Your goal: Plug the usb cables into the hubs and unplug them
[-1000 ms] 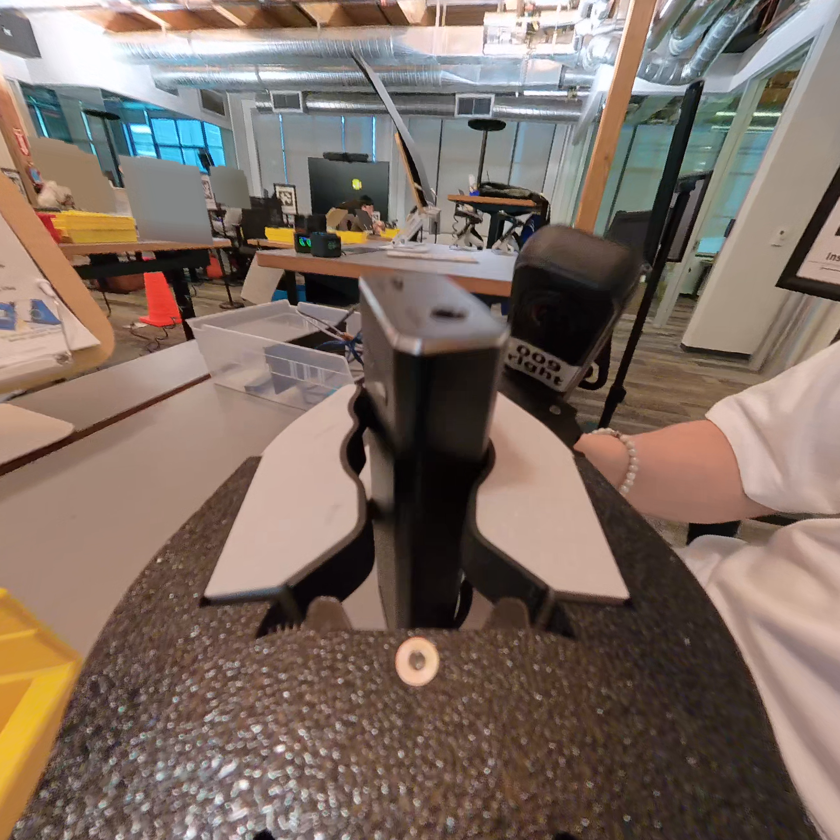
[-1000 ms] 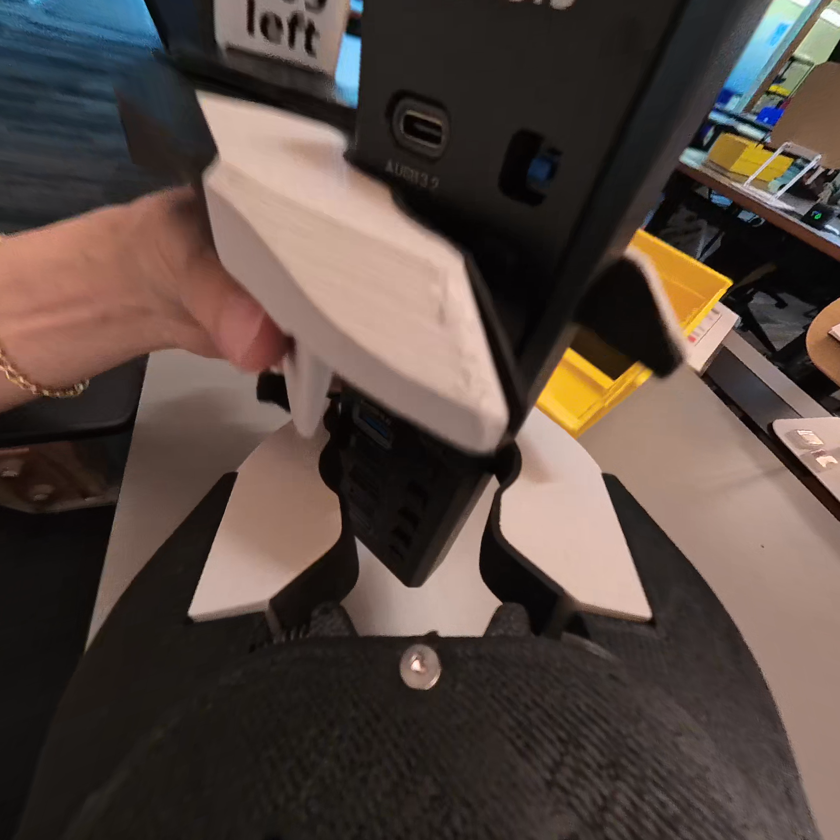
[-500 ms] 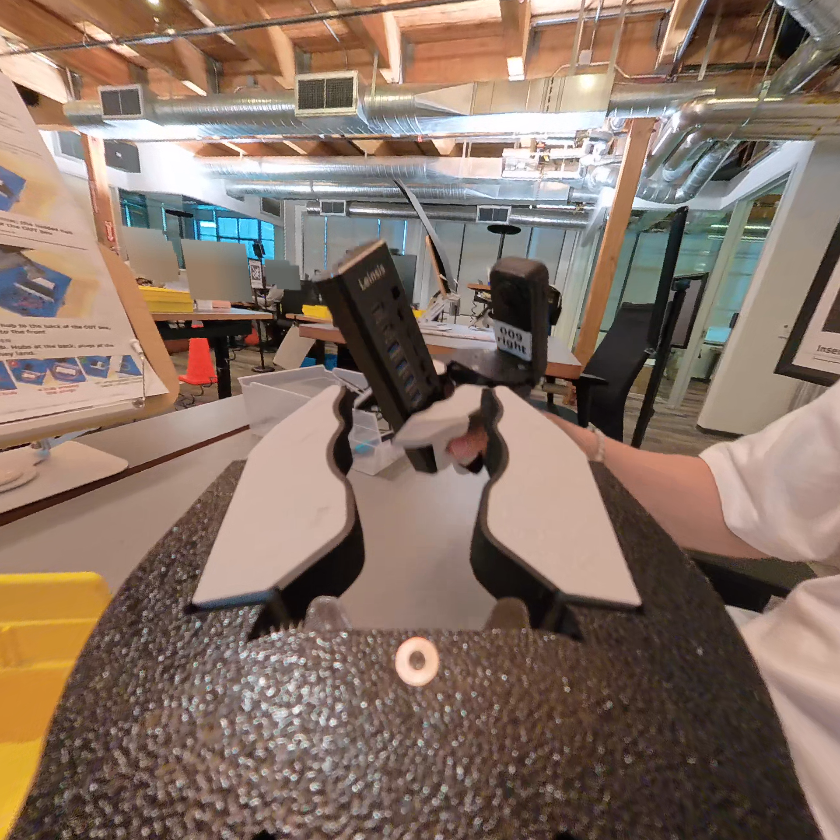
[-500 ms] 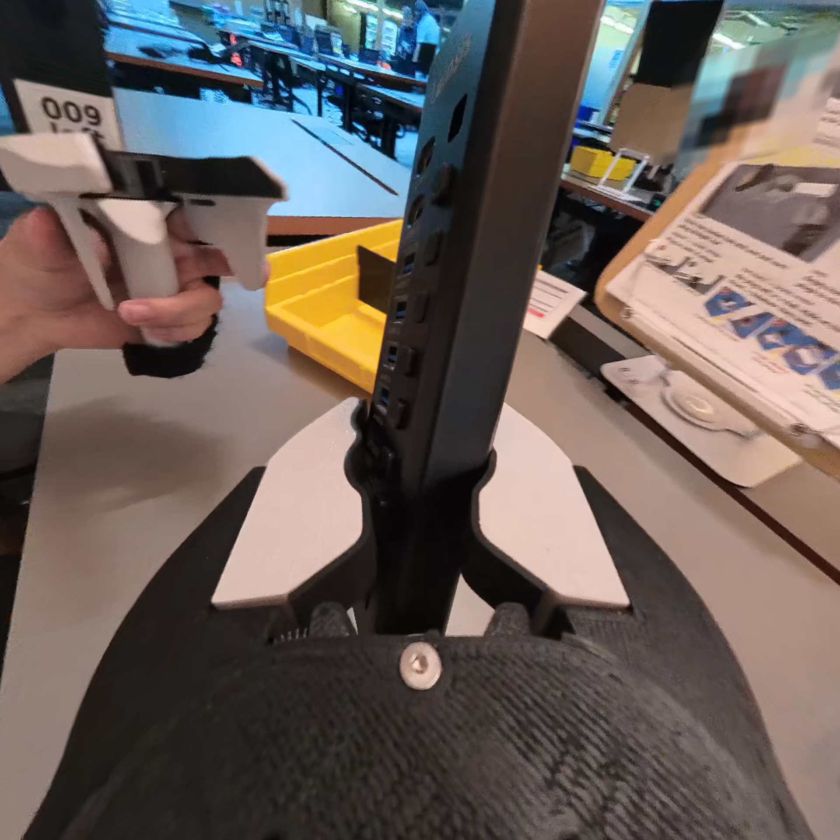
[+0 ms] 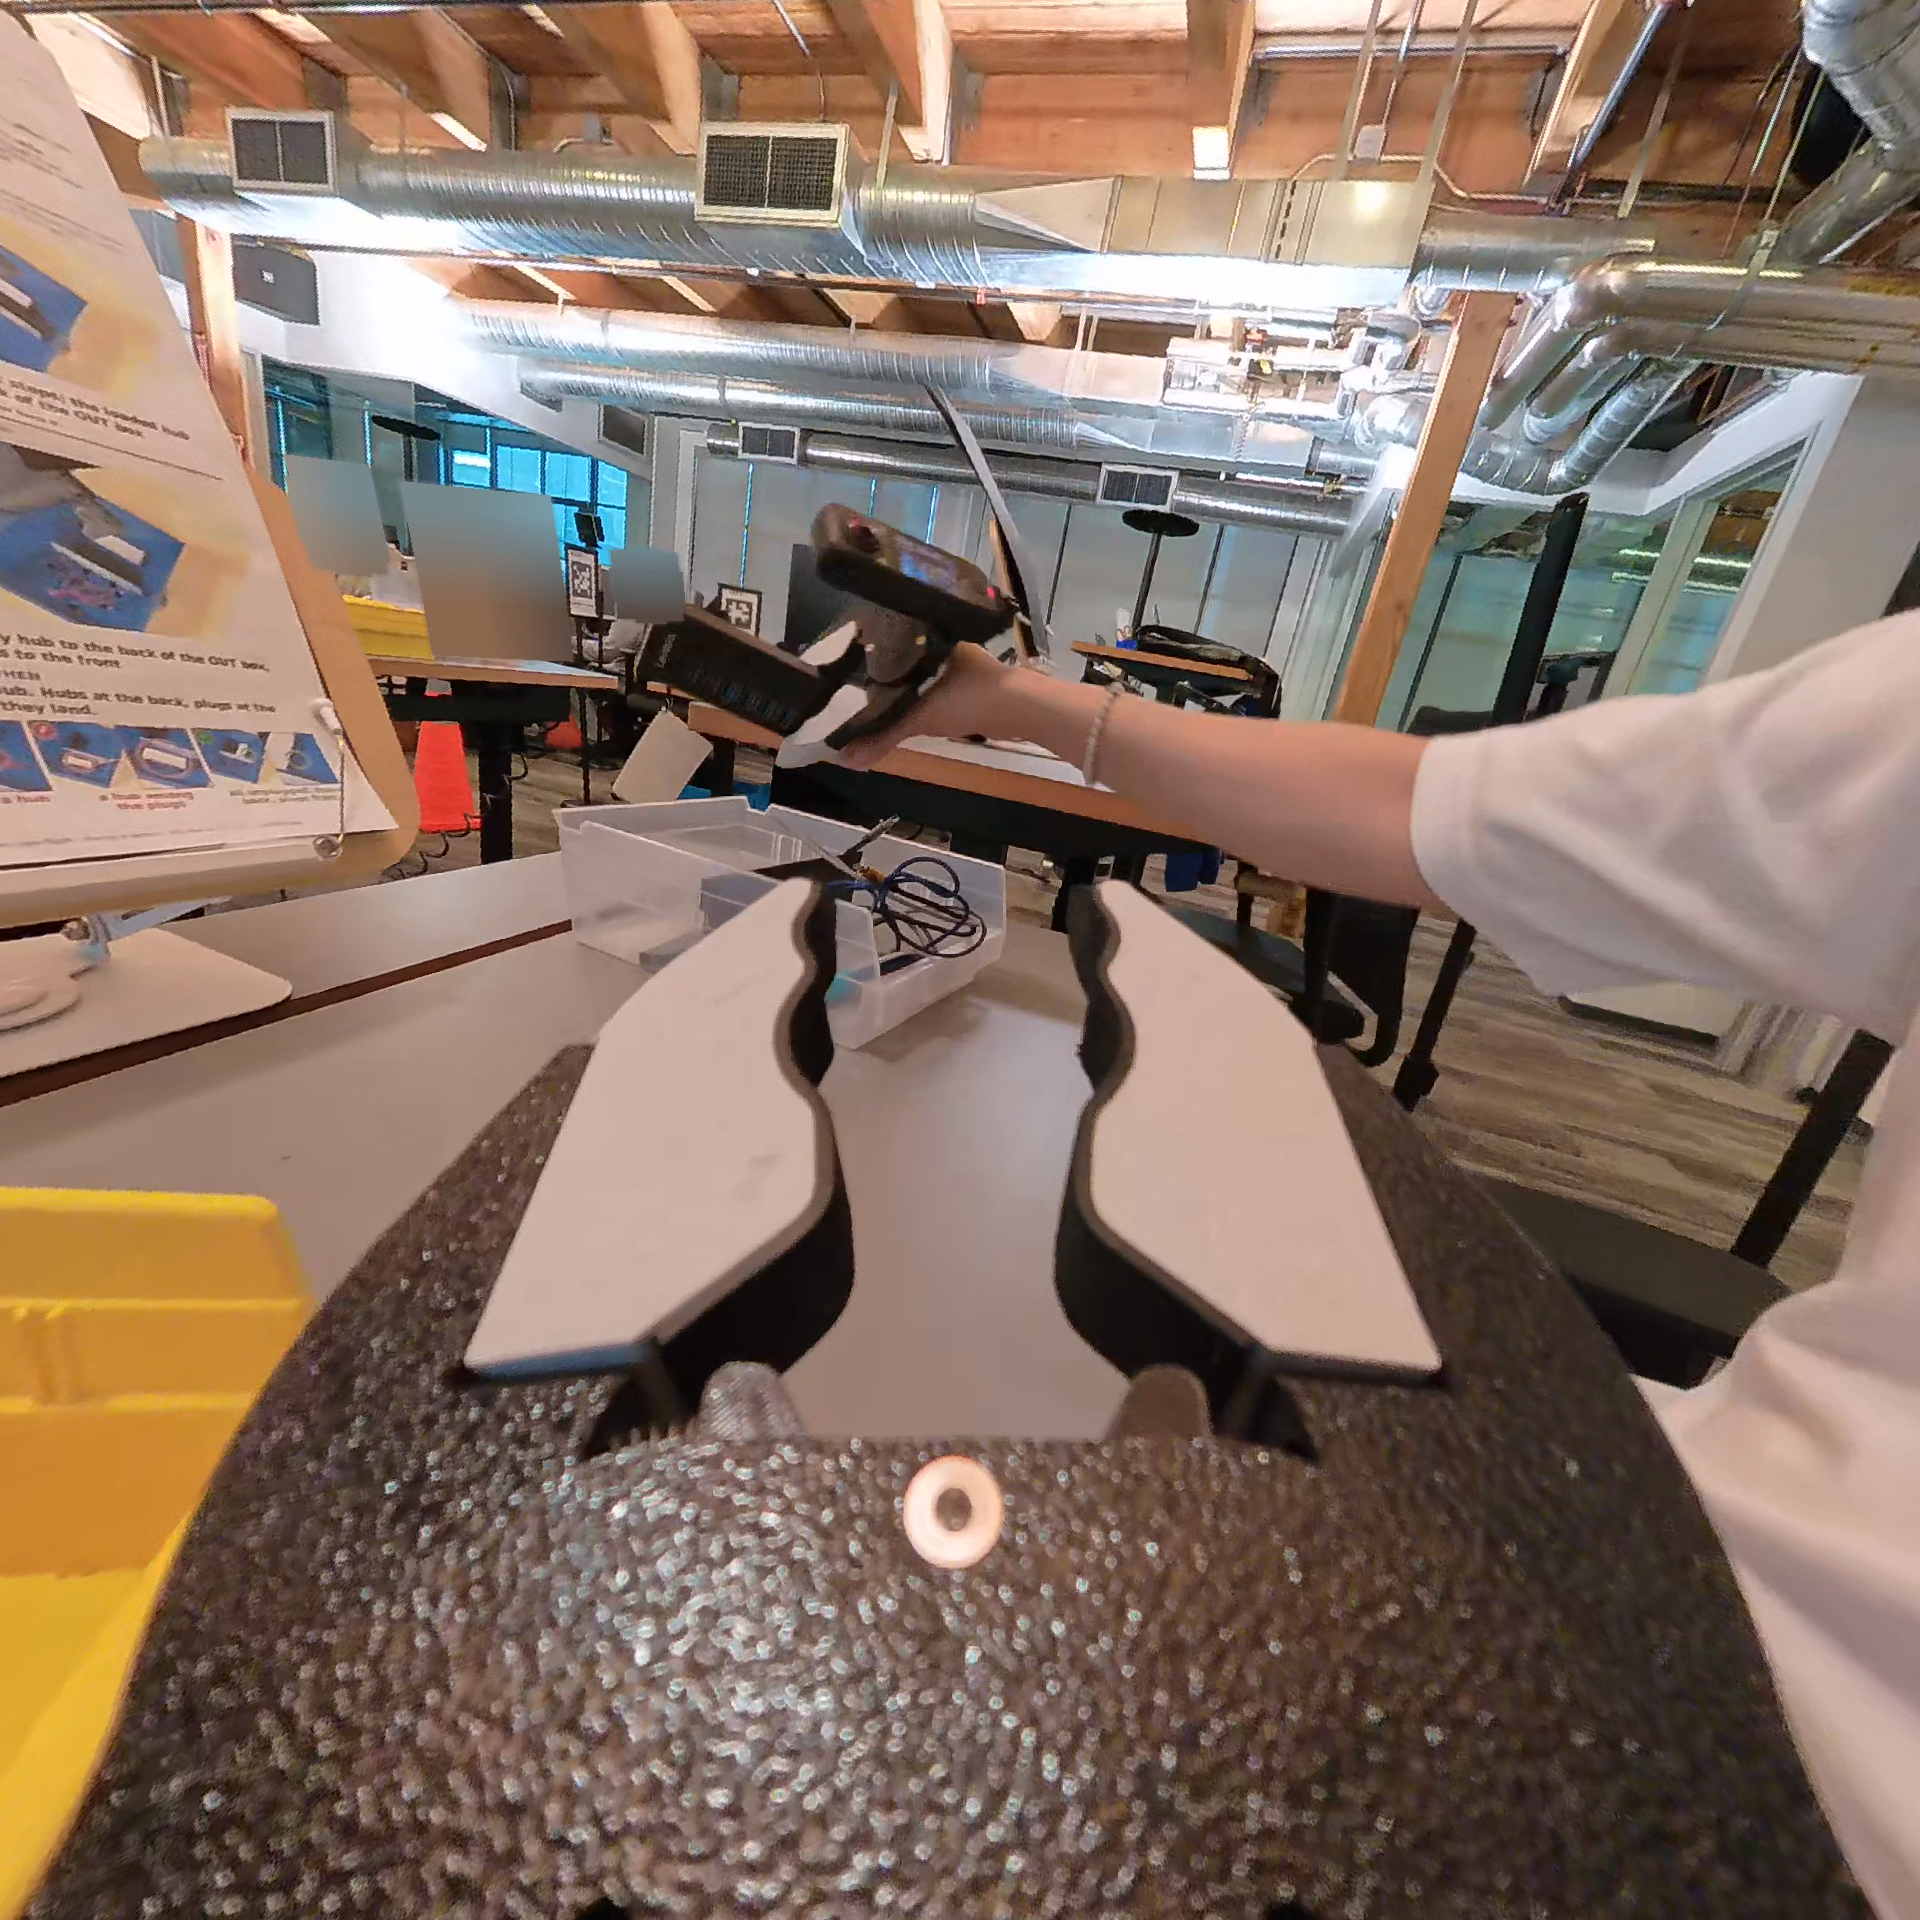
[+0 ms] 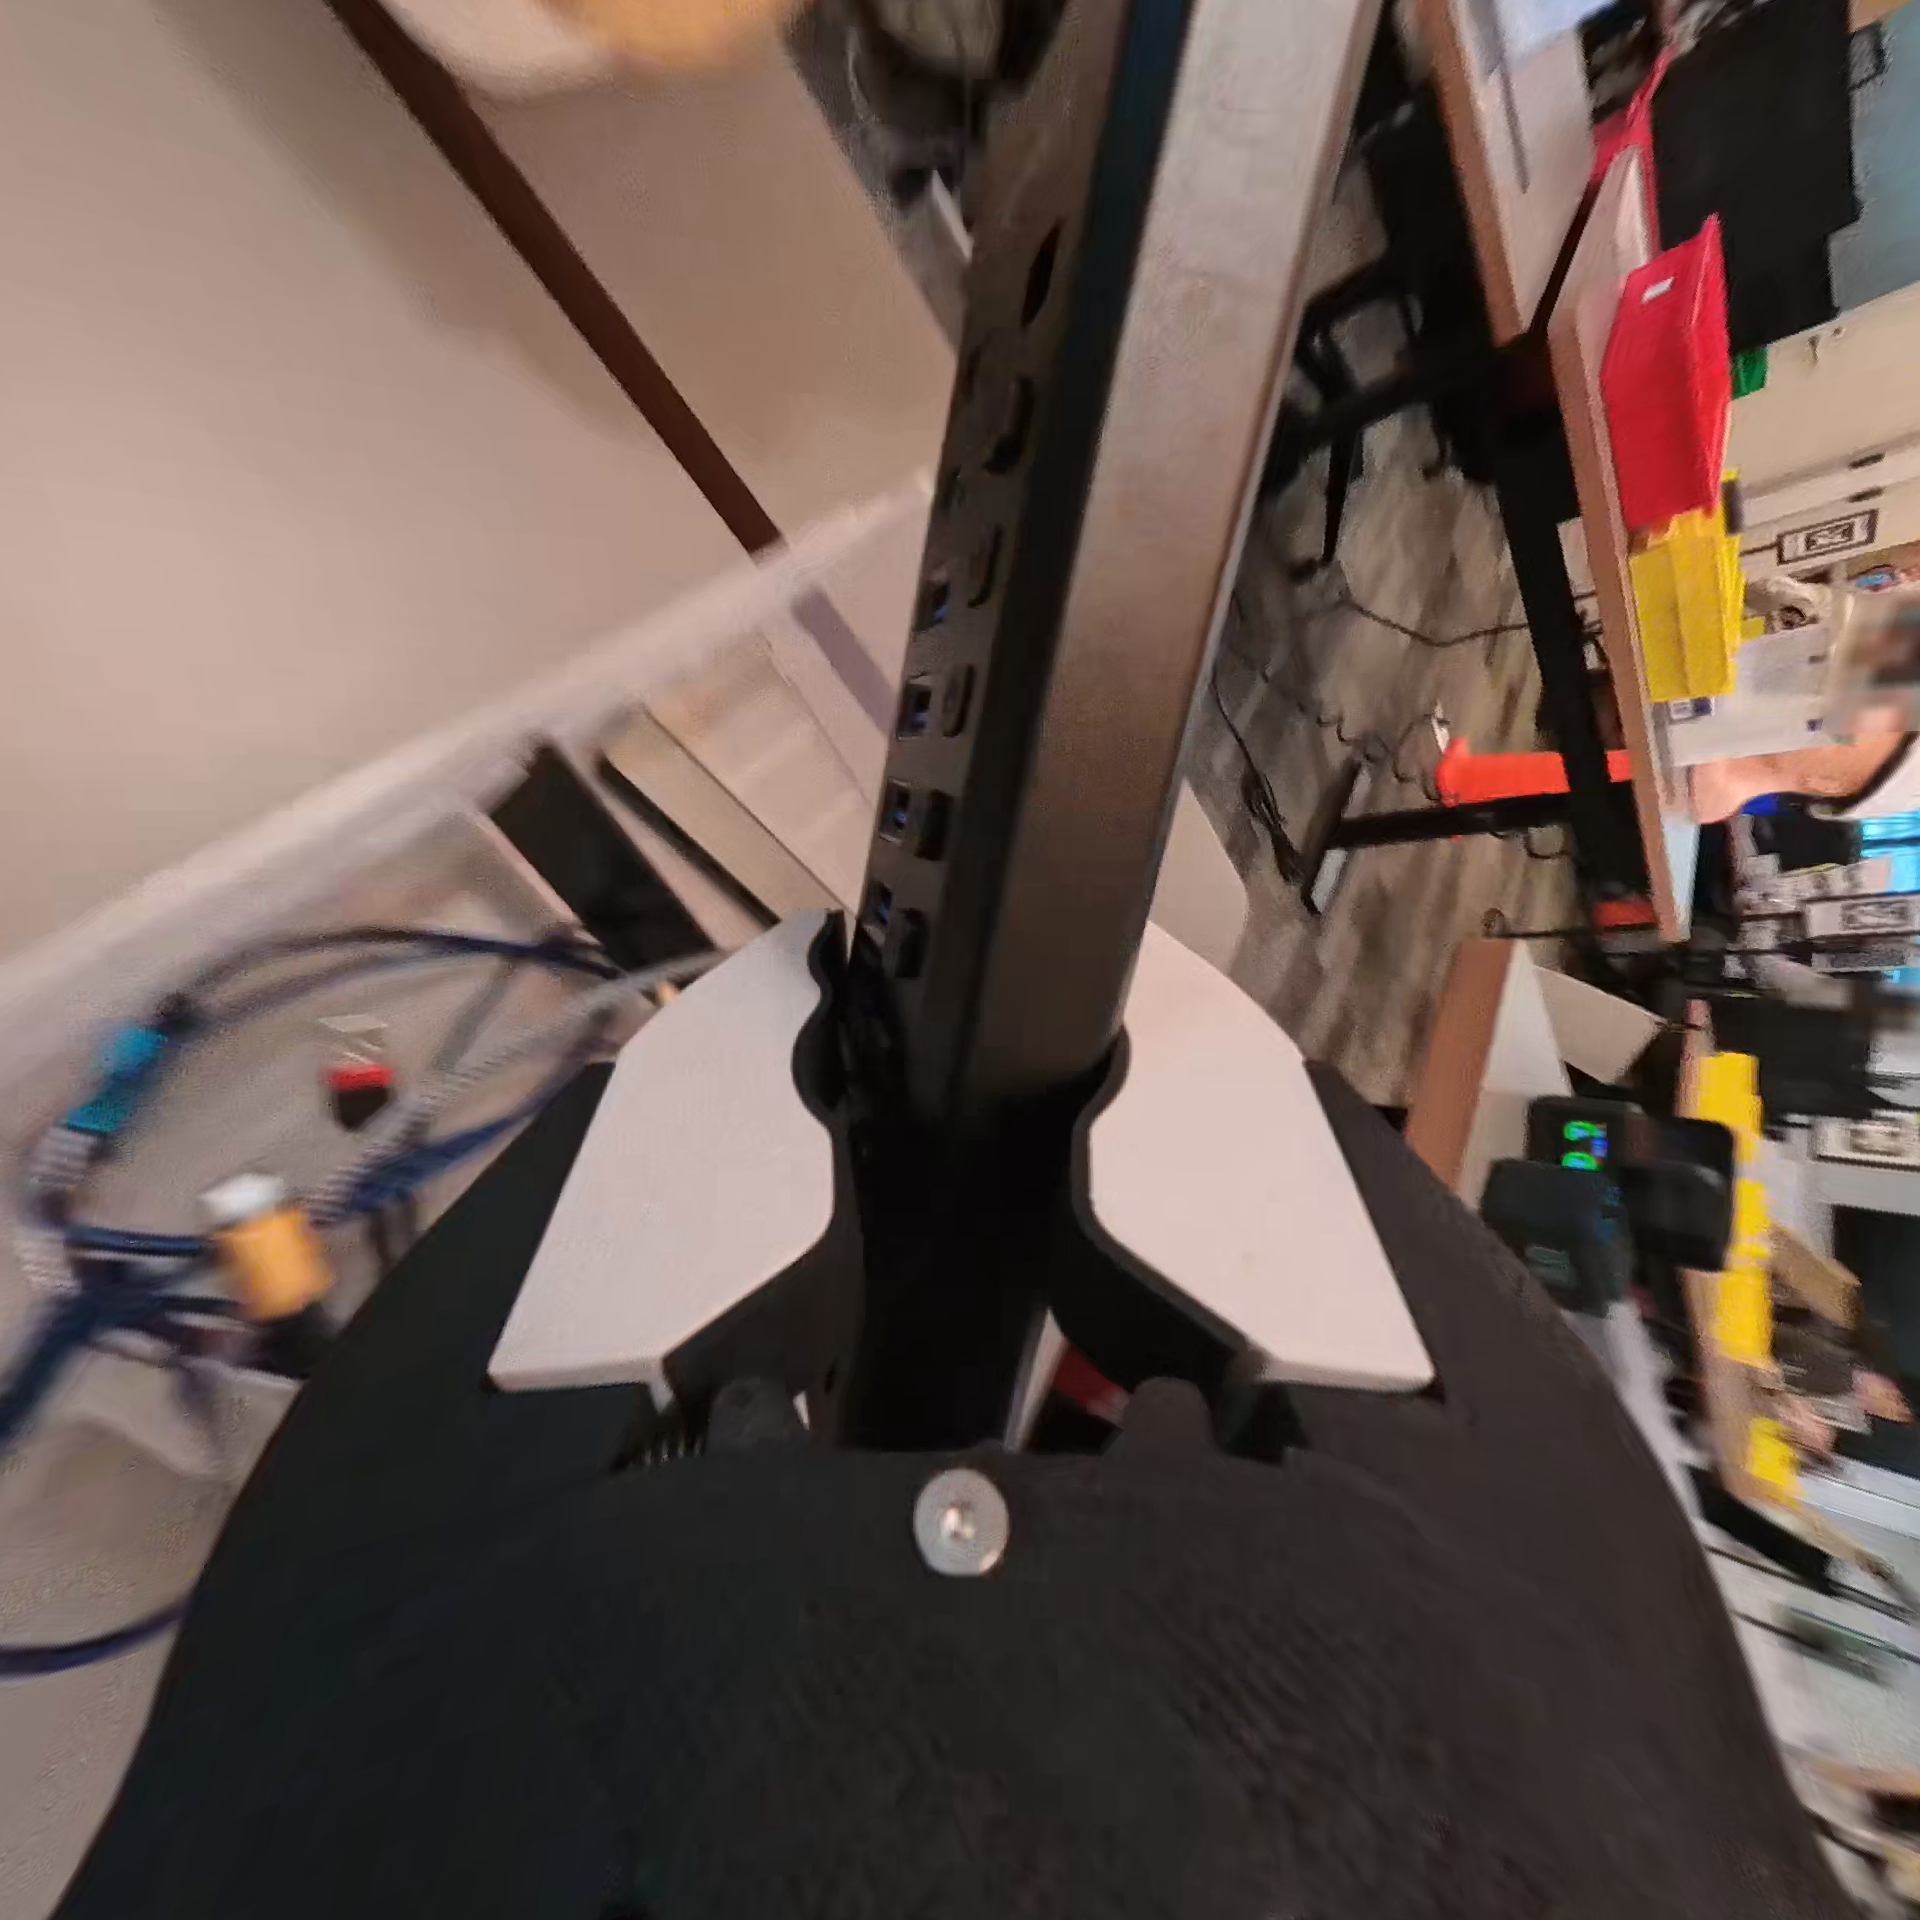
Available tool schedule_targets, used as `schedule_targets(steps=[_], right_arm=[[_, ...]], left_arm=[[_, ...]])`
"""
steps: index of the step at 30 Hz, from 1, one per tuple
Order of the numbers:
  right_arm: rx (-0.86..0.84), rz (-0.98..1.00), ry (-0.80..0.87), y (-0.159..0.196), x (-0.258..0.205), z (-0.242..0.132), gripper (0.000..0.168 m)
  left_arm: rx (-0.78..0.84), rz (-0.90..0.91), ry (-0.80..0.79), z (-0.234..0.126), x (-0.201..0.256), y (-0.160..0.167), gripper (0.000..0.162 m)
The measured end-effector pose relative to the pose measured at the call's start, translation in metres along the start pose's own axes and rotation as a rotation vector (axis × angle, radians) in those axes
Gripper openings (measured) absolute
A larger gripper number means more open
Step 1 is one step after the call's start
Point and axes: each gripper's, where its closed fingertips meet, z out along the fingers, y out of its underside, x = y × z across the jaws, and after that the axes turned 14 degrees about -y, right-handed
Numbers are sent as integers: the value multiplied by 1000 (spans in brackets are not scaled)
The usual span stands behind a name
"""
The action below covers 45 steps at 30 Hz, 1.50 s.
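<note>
Fingers (image 5: 727, 1122) of the left gripper (image 5: 951, 1101) stand spread and empty at centre frame above the bench (image 5: 312, 1081). Right gripper (image 6: 971, 1132) fingers are clenched on the black hub (image 6: 1049, 582), whose long axis runs straight out from them toward the top of the frame. Blue usb cables (image 5: 925, 914) lie in the clear bin (image 5: 634, 883) just beyond the left fingers; judging by that, the left hand is nearer them, the hub held upper centre.
</note>
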Motion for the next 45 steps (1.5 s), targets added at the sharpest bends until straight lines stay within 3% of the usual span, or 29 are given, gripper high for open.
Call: schedule_targets(steps=[6, 13, 15, 20, 25, 30, 35, 37, 41, 45], right_arm=[[-343, -225, -43, 52, 25, 58, 39], [-423, -296, -120, 76, 21, 96, 41], [-425, -333, -67, 81, 28, 96, 46], [-260, -289, 29, 78, 37, 66, 54], [150, -31, 196, 50, 38, -27, 45], [417, -19, -30, 26, -61, -86, 50], [619, 123, -78, 26, -117, -108, 46], [624, 148, -120, 29, -136, -101, 47], [436, 110, -41, 47, -136, -95, 47], [494, 128, -13, 48, -132, -111, 47]], left_arm=[[-40, -10, -11, 1, -8, 12, 42], [-119, -53, 38, 14, 0, 36, 41], [-168, -46, 49, 20, 5, 48, 41], [-258, -6, 86, 39, 25, 73, 41], [-309, 6, 75, 66, 36, 91, 41], [-286, -28, 14, 88, 43, 99, 41], [-346, -110, -322, 129, -5, 98, 50], [-407, -148, -380, 153, -18, 94, 56], [-559, -133, -438, 208, -29, 95, 70], [-709, -71, -441, 267, -30, 112, 75]])
